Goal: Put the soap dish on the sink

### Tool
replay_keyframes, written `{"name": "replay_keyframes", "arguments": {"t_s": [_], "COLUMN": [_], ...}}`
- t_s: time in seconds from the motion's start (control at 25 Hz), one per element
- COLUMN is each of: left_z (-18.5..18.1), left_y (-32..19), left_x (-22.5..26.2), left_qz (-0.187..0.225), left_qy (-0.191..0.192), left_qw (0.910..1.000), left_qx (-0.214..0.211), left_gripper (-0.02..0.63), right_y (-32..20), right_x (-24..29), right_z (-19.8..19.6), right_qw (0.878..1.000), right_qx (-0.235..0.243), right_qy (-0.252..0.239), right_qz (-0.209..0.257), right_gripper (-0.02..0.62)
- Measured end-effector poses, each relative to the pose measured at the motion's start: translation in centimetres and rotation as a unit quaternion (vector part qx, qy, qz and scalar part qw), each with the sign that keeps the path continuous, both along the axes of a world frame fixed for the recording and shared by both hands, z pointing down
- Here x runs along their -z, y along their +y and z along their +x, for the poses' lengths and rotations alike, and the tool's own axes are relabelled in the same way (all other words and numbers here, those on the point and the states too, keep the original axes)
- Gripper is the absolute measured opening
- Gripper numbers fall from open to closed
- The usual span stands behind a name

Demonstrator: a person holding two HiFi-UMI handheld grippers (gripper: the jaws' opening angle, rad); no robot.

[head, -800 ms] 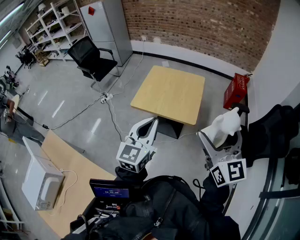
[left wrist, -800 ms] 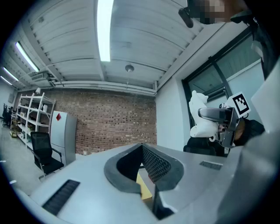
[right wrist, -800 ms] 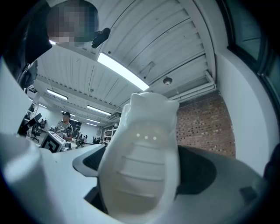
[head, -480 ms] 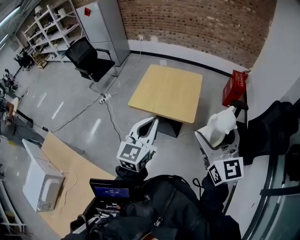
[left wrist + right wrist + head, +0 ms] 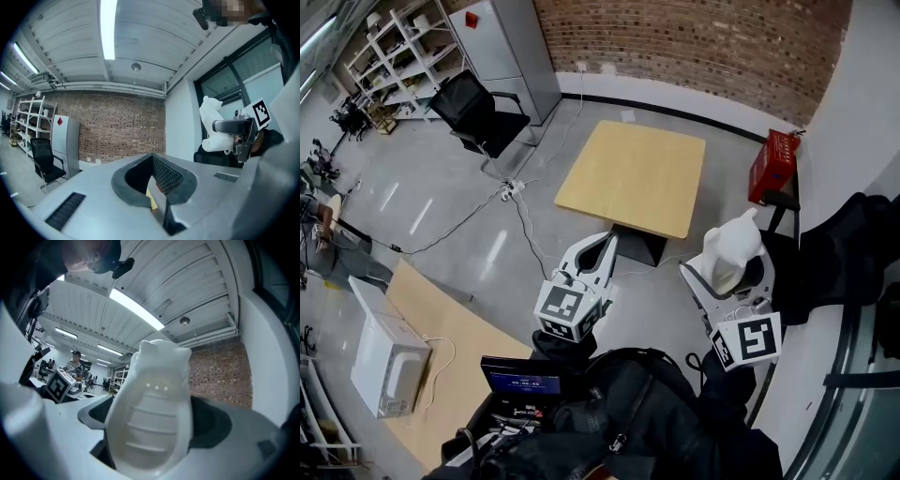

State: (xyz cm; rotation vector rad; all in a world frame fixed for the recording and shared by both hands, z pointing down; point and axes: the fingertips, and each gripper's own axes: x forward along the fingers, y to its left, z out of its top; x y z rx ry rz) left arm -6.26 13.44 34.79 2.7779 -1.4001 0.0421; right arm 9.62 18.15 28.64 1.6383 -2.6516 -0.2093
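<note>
A white ribbed soap dish stands upright between the jaws of my right gripper, which is shut on it at the right of the head view. The dish fills the middle of the right gripper view, and the dark pads press on both its sides. Seen from the left gripper view, the dish hangs off to the right, in front of a window. My left gripper is held level over the floor, shut, with nothing in it; its black pads meet in that view.
A square wooden table stands ahead on the grey floor, with a red box by the wall to its right. A black chair and a grey cabinet are at far left. Low left, a white appliance sits on a counter.
My right gripper has shifted a little to the left with the soap dish in it. The left gripper has stayed where it was.
</note>
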Motion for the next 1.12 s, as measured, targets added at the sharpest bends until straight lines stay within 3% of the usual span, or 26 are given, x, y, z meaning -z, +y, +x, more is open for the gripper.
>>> {"name": "replay_keyframes", "arguments": {"t_s": [0.68,1.12], "left_z": [3.5,3.5], "left_y": [2.5,0.4], "left_x": [-3.2,-3.7], "left_qz": [-0.032,-0.035], "left_qy": [-0.021,-0.017], "left_qw": [0.9992,0.9992], "left_qx": [0.01,0.004], "left_gripper": [0.002,0.002], "right_y": [1.7,-0.4], "right_x": [-4.1,-4.7], "right_z": [3.0,2.6], "right_qw": [0.999,0.998], "right_qx": [0.02,0.016], "right_qy": [-0.02,-0.021], "right_qz": [-0.043,-0.05], "right_gripper": [0.515,0.515]}}
